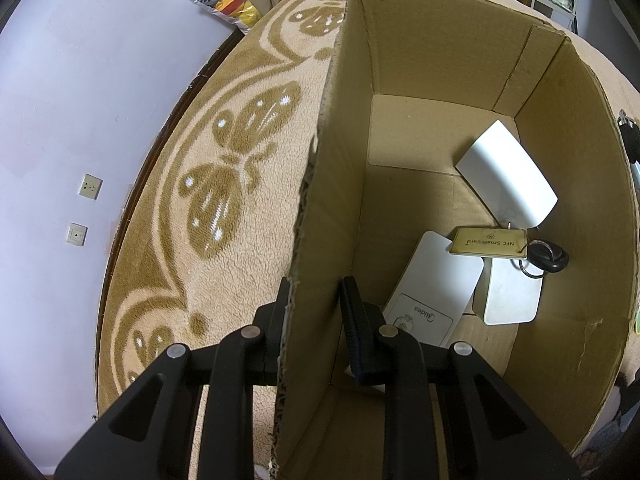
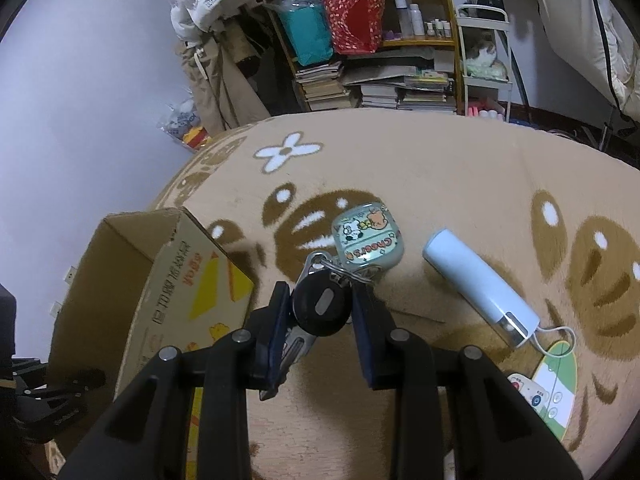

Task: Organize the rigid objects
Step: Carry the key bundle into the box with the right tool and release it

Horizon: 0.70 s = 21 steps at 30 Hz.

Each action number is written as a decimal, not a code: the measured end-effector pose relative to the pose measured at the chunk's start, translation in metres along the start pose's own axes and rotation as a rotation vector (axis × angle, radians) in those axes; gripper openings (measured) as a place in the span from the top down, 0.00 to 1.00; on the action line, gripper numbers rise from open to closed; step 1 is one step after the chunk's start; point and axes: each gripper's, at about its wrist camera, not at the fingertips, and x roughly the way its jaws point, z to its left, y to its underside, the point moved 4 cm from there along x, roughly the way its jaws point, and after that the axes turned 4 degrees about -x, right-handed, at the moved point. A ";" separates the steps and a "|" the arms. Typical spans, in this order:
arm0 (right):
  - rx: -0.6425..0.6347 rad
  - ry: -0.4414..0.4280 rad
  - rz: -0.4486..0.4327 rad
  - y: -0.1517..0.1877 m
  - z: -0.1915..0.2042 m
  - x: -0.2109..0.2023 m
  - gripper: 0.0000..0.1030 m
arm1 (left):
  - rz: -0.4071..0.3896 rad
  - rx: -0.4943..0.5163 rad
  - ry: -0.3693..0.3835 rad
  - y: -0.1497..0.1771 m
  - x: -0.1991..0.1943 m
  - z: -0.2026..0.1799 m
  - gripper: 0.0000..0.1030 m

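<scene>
My left gripper [image 1: 314,300] is shut on the near wall of an open cardboard box [image 1: 320,200], one finger outside and one inside. On the box floor lie a white card [image 1: 506,172], a white Midea card [image 1: 436,280], another white card [image 1: 510,292] and a gold NFC tag with a black key [image 1: 490,242]. In the right wrist view my right gripper [image 2: 320,312] is shut on a black key fob [image 2: 318,308]; from its ring hangs a pale green cartoon case [image 2: 366,240], lifted above the rug. The same box [image 2: 172,280] stands to the left.
A pale blue cylinder with a white cord [image 2: 480,284] lies on the tan patterned rug [image 2: 440,168], right of my right gripper. A green-and-white card [image 2: 556,384] and a small sticker lie at lower right. Cluttered shelves [image 2: 380,40] stand beyond the rug, a wall at left.
</scene>
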 end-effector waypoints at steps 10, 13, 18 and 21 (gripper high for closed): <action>-0.037 -0.031 -0.072 -0.010 0.019 -0.022 0.68 | 0.000 0.000 0.000 0.000 0.000 0.000 0.78; -0.053 -0.056 -0.100 -0.013 0.029 -0.031 0.68 | 0.000 0.000 0.000 0.000 0.000 0.000 0.78; -0.095 -0.095 -0.146 -0.017 0.048 -0.045 0.68 | 0.000 0.000 0.000 0.000 0.000 0.000 0.78; -0.124 -0.129 -0.166 -0.018 0.063 -0.052 0.68 | 0.000 0.000 0.000 0.000 0.000 0.000 0.78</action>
